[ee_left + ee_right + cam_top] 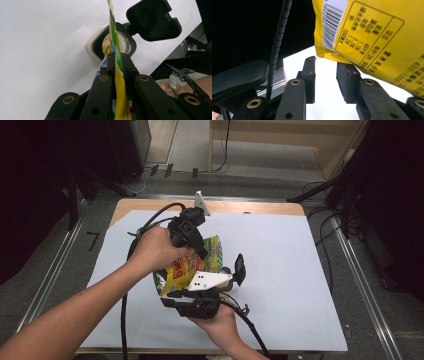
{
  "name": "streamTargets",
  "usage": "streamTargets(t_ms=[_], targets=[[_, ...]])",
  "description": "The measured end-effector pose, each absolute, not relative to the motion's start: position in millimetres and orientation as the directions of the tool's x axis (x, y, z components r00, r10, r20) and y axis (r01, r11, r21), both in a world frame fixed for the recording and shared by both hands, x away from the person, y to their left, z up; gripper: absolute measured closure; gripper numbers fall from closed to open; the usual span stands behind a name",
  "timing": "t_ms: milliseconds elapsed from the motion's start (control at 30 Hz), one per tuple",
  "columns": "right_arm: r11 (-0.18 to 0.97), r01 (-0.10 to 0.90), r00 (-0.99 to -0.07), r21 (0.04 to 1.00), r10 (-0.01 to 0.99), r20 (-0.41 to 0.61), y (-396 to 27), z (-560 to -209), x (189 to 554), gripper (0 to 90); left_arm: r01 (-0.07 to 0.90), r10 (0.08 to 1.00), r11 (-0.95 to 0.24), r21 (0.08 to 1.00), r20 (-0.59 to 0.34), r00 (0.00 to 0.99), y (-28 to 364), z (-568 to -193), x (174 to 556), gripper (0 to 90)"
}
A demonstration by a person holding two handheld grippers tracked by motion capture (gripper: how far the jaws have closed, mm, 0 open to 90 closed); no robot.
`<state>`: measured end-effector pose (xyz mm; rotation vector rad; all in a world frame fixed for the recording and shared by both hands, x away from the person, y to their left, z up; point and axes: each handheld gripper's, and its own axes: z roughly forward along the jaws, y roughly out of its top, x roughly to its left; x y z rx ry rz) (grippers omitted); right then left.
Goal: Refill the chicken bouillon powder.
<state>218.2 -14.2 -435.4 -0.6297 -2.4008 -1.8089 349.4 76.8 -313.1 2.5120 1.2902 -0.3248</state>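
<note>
Over the white table sheet (300,270), the yellow snack bag (187,265) hangs edge-on, pinched flat in the left gripper (116,62), its mouth straight beyond those jaws above the open jar (113,45), while the right gripper (325,77), jaws spread and empty, waits just under the bag's corner.

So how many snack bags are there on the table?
1. The yellow snack bag is near the middle of the white table, pinched in the left gripper and tilted over an open jar. More could be hidden behind the hands.
</note>
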Motion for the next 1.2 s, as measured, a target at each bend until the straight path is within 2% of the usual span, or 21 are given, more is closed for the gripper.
streamTargets(t_ms=[1200], targets=[[0.222,0.365,-0.911,0.904,0.287,0.297,-15.4,-440.2,219.1,70.8,0.815,0.747,-0.558,0.155,-0.335,0.574,75.5,-312.3,348.9,88.3]])
